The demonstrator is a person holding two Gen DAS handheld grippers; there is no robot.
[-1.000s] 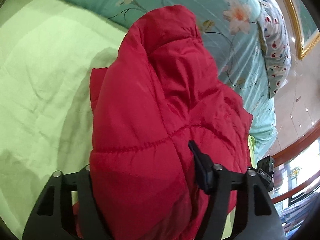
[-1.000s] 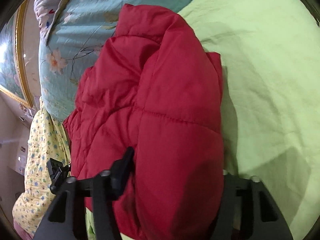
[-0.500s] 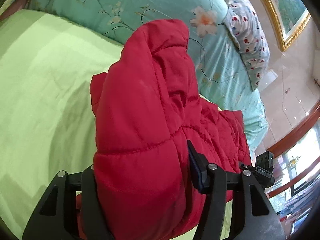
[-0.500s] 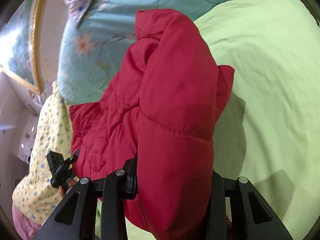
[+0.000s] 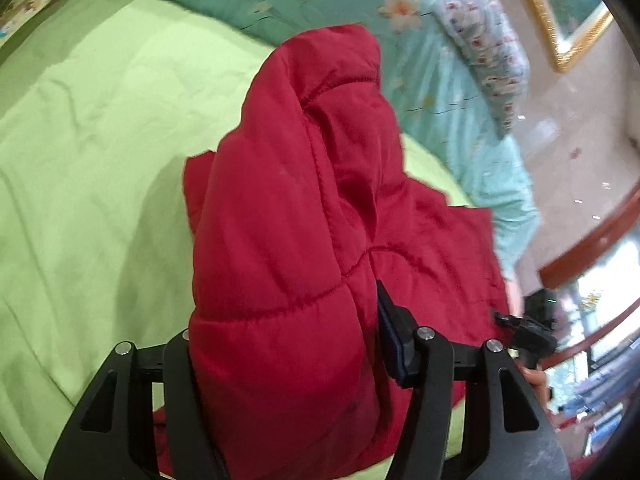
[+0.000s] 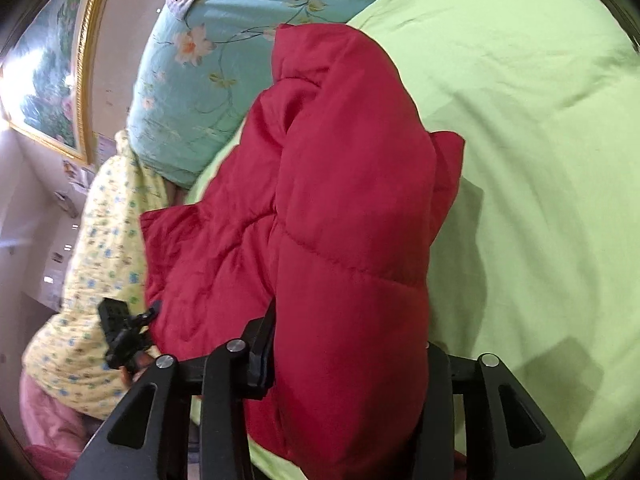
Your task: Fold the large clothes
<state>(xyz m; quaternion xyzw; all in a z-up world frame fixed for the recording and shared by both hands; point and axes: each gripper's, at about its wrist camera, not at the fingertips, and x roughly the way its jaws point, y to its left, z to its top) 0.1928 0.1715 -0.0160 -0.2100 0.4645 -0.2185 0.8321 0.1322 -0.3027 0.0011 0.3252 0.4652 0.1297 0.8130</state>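
Note:
A red quilted puffer jacket (image 5: 304, 216) is held up over a light green bed sheet (image 5: 88, 168). My left gripper (image 5: 288, 344) is shut on a thick fold of the jacket, which bulges between its black fingers. My right gripper (image 6: 348, 344) is shut on another thick fold of the jacket (image 6: 332, 208). The rest of the jacket hangs and trails onto the sheet (image 6: 540, 152). Each wrist view shows the other gripper at the jacket's far edge: the right gripper in the left wrist view (image 5: 532, 328), the left gripper in the right wrist view (image 6: 124, 328).
A teal floral quilt (image 5: 328, 4) lies along the head of the bed, with a patterned pillow (image 5: 488, 44) beyond it. A gold-framed picture (image 6: 52, 80) hangs on the wall. The person's yellow floral clothing (image 6: 96, 264) is at the left in the right wrist view.
Both grippers have lifted and pulled back with the jacket. More of the quilt, pillow and wall shows, and the jacket's lower part now spreads out on the sheet.

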